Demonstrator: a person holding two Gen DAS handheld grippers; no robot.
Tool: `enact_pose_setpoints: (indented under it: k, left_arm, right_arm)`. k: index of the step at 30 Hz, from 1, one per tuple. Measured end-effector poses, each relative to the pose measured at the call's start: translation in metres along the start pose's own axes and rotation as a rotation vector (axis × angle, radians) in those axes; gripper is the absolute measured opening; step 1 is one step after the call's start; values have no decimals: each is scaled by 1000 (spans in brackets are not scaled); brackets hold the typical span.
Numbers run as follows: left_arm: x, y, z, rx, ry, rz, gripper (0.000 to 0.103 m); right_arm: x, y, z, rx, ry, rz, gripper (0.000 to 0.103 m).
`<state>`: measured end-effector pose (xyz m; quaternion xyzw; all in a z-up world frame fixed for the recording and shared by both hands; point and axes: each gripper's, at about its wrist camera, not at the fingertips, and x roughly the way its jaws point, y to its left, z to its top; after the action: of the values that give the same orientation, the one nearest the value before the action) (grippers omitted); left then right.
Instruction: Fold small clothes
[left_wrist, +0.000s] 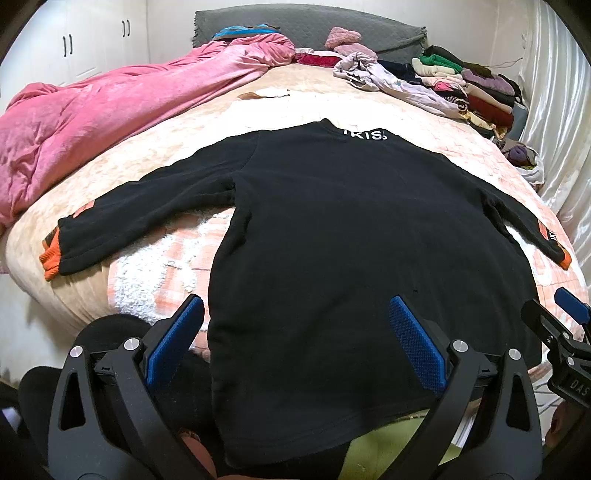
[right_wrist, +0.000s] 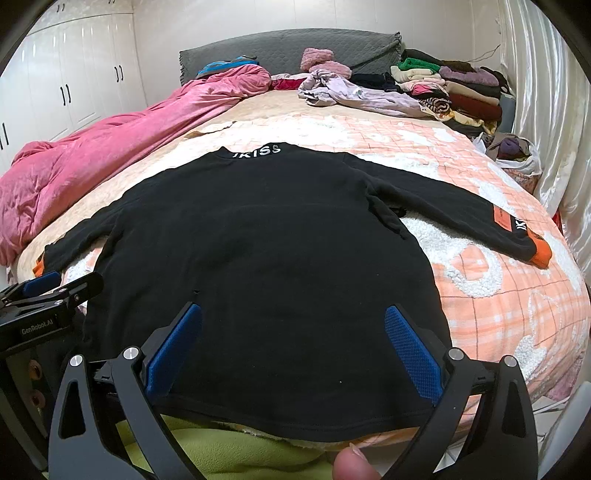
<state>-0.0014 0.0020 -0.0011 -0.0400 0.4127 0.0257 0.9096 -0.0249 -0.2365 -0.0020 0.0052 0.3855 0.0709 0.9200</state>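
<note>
One black sweatshirt (left_wrist: 332, 229) lies flat on the bed (right_wrist: 498, 295), back up, both sleeves spread out to the sides and its hem at the near edge of the bed. It has two orange cuffs (right_wrist: 541, 254) (the one on the far sleeve shows only as a sliver in the right wrist view) and white lettering at the collar, cut short by the fold of the neck in the left wrist view.

Two tools are in view. The left tool (left_wrist: 295, 339) hovers over the sweatshirt's hem with its two blue pads (left_wrist: 415, 343) spread wide, holding nothing. The right tool (right_wrist: 293, 343) hovers over the same hem, its pads likewise spread wide and empty.

Beyond the sweatshirt's collar sit one grey headboard (right_wrist: 288, 48), one pink quilt (left_wrist: 92, 122) bunched along the bed's side, and one heap of mixed clothes (right_wrist: 443, 88), too tangled to count. A fingertip (right_wrist: 351, 463) pokes in below the hem, the rest of the hand cut off by the frame. Something yellow-green (right_wrist: 229, 450) lies below the hem, partly hidden.
</note>
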Motion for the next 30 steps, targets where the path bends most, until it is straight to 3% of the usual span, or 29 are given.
enact_pose_setpoints:
  k: [30]
  left_arm:
    - [0, 4, 1, -1, 1, 0, 94]
  right_arm:
    - [2, 0, 0, -2, 1, 2, 99]
